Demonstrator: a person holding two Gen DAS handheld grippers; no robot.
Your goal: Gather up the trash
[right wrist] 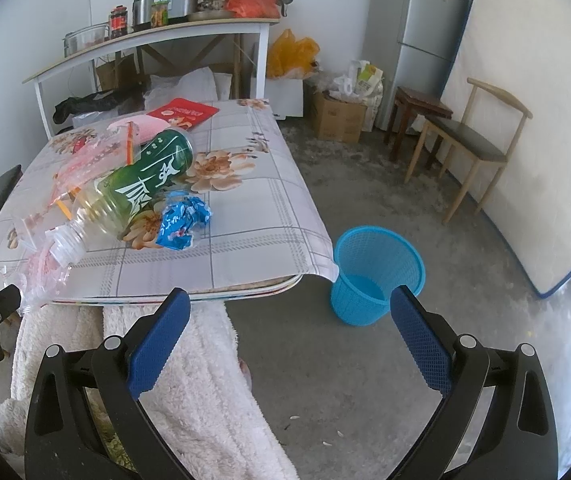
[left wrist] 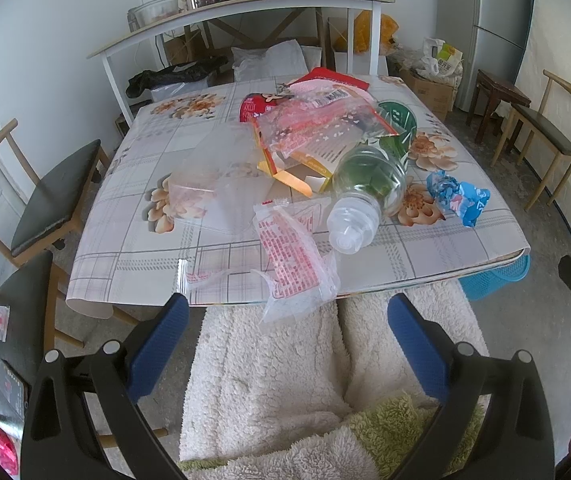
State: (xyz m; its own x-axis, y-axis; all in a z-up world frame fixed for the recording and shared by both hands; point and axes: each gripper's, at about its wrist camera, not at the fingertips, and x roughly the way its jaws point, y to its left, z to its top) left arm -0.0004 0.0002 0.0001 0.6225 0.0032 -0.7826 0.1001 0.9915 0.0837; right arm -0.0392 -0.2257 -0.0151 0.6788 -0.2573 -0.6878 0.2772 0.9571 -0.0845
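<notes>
Both claws were spread wide and held nothing — the left gripper point(left wrist: 285, 320) hung over the person's fleece-covered lap point(left wrist: 269, 380), the right gripper point(right wrist: 287, 314) near the blue basket point(right wrist: 377, 284) on the floor. Farther, on the flowered table point(left wrist: 133, 240), lay a clear wrapper point(left wrist: 293, 264), a green-labelled bottle point(left wrist: 369, 188) on its side and a blue wrapper point(left wrist: 459, 198) — all apart from both claws.
</notes>
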